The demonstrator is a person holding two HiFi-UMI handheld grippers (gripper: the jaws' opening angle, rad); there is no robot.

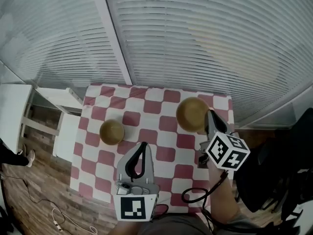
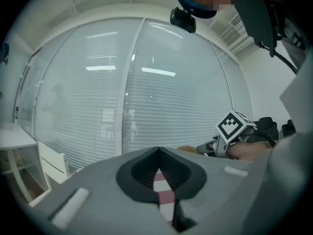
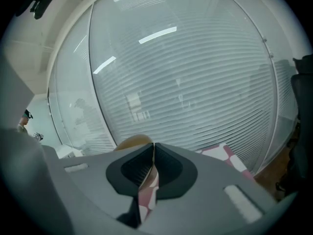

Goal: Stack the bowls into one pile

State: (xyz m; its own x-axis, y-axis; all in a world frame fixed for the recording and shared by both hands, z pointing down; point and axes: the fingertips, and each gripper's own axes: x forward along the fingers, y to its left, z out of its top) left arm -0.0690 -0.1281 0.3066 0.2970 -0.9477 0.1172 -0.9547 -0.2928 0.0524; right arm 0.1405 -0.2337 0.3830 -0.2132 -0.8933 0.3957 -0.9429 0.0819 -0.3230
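Nothing stacked yet. Big bowl [image 1: 191, 112] at far right corner is pinched by its rim in right gripper [image 1: 209, 115]. Small bowl [image 1: 111, 131] near left edge is left apart. Left gripper [image 1: 142, 146] is held closed, empty.

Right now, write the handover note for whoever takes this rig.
Left gripper: shut, empty, over the near side of the checked cloth.
Right gripper: shut on the rim of the larger bowl, at the cloth's far right; cannot tell if it is lifted.
Smaller bowl: alone at the cloth's left.
Done: larger bowl gripped.
Left: bring both bowls into one pile.
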